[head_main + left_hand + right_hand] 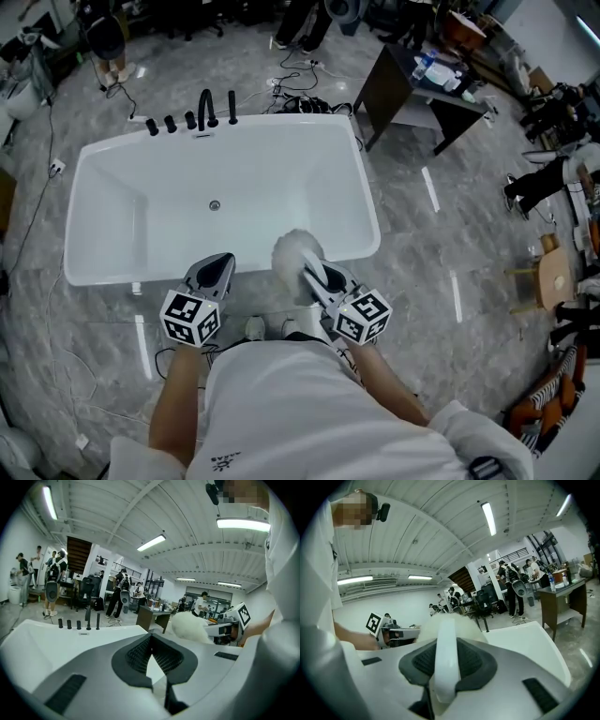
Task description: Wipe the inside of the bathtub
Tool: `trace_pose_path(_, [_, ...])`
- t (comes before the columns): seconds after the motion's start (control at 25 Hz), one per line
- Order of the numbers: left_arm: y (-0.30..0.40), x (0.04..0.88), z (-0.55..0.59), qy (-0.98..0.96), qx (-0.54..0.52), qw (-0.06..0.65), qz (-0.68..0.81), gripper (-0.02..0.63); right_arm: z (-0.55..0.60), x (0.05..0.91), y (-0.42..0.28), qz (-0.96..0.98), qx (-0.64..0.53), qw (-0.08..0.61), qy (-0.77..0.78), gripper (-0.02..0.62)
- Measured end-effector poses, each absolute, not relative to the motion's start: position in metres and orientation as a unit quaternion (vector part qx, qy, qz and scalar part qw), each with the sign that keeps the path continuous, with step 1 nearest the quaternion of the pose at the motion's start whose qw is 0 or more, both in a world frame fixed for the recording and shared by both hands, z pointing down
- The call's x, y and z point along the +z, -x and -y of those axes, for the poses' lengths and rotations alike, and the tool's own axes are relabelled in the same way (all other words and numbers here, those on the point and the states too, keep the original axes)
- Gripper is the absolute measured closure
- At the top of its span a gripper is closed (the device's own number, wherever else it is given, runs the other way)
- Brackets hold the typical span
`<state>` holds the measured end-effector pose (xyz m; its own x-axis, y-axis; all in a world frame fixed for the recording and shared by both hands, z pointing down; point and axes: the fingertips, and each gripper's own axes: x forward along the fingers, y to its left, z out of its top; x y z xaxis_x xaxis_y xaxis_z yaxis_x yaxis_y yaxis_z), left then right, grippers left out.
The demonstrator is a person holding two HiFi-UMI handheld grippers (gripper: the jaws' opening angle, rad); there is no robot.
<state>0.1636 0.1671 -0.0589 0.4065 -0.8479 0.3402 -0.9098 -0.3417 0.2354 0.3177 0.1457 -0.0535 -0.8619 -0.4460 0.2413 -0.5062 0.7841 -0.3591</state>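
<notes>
The white bathtub (pixel 112 178) lies just ahead of me, its drain (pixel 215 204) in the middle of the floor and black taps (pixel 206 111) on the far rim. My right gripper (pixel 314 273) is over the near rim, shut on the white handle (pixel 444 663) of a fluffy white duster (pixel 292 249). The duster's head hangs just inside the tub at the near wall. To the left of it, my left gripper (pixel 222 262) hovers at the same rim, shut with nothing in it. The tub's rim (pixel 70 641) and the duster head (pixel 190 626) show in the left gripper view.
A dark desk (pixel 412 94) with clutter stands beyond the tub's far right corner. Cables (pixel 300 89) lie on the grey marble floor behind the taps. A wooden stool (pixel 553 277) is at the right. Several people (pixel 119 592) stand in the room beyond.
</notes>
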Motion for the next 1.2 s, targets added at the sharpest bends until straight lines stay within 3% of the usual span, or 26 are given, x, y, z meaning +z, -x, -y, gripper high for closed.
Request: trace_pose_path(1.2, [-0.168,-0.1,-0.157,-0.779,0.047,0.165,0.603,0.596,-0.116,-0.084,-0.323,0.95,0.155,0.062,-0.265,0.503])
